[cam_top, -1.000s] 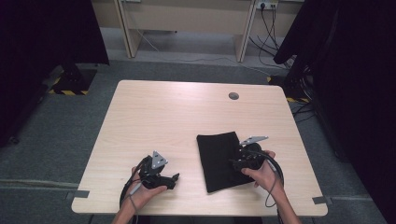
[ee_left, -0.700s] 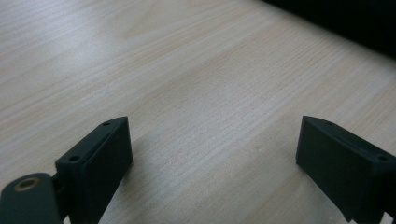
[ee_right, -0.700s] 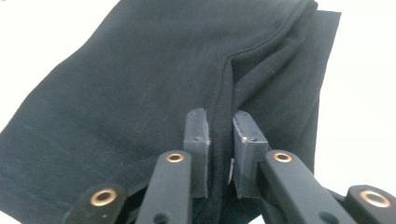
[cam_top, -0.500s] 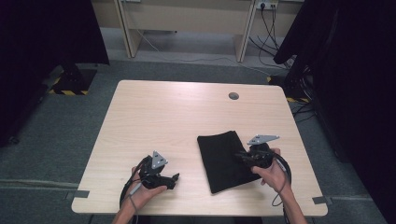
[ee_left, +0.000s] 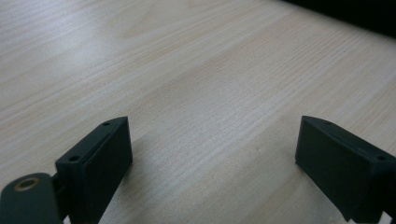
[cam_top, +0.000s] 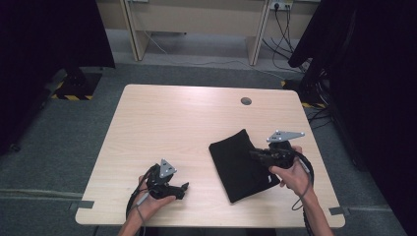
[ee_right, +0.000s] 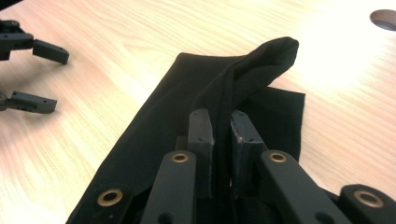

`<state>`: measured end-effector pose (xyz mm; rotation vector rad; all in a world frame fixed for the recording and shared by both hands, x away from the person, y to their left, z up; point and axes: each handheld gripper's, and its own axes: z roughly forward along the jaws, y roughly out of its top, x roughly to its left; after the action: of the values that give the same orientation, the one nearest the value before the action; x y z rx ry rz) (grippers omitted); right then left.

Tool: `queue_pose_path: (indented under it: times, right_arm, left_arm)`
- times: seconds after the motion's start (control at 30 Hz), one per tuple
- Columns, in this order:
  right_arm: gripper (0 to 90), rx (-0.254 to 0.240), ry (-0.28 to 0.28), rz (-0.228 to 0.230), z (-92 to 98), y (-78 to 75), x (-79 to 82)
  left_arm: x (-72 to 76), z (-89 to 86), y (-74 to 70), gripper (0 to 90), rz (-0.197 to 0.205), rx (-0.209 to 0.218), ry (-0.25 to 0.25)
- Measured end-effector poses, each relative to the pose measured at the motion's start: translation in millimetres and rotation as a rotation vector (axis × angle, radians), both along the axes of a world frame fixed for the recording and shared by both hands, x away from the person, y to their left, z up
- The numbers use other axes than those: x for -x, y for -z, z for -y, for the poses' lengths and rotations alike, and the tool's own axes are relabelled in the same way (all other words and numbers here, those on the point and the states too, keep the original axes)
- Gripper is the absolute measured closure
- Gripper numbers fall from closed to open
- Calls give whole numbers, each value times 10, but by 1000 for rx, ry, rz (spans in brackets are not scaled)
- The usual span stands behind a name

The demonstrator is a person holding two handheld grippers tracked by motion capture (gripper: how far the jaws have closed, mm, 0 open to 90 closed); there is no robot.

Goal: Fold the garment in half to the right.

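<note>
A black cloth (cam_top: 235, 164) lies folded on the right half of the wooden table (cam_top: 187, 123). My right gripper (cam_top: 255, 156) is shut on the cloth's right edge and holds it a little above the table. Its jaws have just been closing with the cloth between them. In the right gripper view the cloth (ee_right: 201, 93) rises in a pinched ridge between the two pads (ee_right: 201, 135). My left gripper (cam_top: 184, 189) rests near the table's front edge at the left, open. In the left gripper view its fingertips (ee_left: 100, 154) stand wide apart over bare wood.
A round cable hole (cam_top: 246, 101) sits near the table's far right edge. Dark curtains flank both sides of the table. Cables and desk legs stand on the grey floor behind it. The left gripper (ee_right: 32, 74) appears at the upper left of the right gripper view.
My right gripper has closed on the cloth's right edge and risen, lifting that edge off the table. The left hand has stayed put.
</note>
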<state>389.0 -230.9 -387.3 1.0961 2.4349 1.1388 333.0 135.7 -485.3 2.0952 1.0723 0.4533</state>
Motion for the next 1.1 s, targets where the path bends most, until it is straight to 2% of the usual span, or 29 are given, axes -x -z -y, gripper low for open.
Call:
queue_pose_path:
  times: [0.07,0.1,0.13,0.2,0.23,0.33,0.4,0.43,0.47,0.5,0.53,0.6,0.7,0.8,0.97,1.1]
  right_arm:
    - [817,12,19,-9,58,69,-30]
    - [815,39,37,-20,96,145,-60]
    - [813,57,50,-37,147,249,-106]
    - [806,52,69,-94,252,470,-187]
    - [795,58,71,-100,297,563,-218]
    - [761,41,65,-101,375,730,-253]
    - [735,-4,67,-100,425,782,-260]
    - [702,-9,65,-95,444,786,-257]
    - [632,-1,71,-83,454,779,-250]
    - [582,21,100,-81,455,763,-236]
    - [562,30,125,-75,459,741,-227]
    - [540,43,133,-52,458,672,-205]
    - [516,88,103,23,403,528,-159]
    - [505,83,53,40,306,403,-116]
    - [495,79,-52,29,103,363,-84]
    - [475,114,-94,-21,40,463,-115]
  left_arm:
    - [0,0,0,96,0,0,0]
    - [0,0,0,96,0,0,0]
    - [0,0,0,96,0,0,0]
    - [1,0,0,96,0,0,-1]
    - [0,0,0,96,0,0,-1]
    - [1,0,0,96,0,0,-1]
    - [1,0,0,97,0,0,-2]
    - [0,-1,0,97,0,0,-1]
    - [0,-1,0,97,1,0,-2]
    - [0,-1,0,97,0,0,-2]
    - [1,-2,0,97,0,0,-2]
    - [4,-7,1,97,0,2,-3]
    - [8,-25,1,97,1,2,-7]
    - [10,-50,1,97,0,1,-11]
    - [19,-85,2,97,0,1,-15]
    - [27,-123,2,97,0,1,-22]
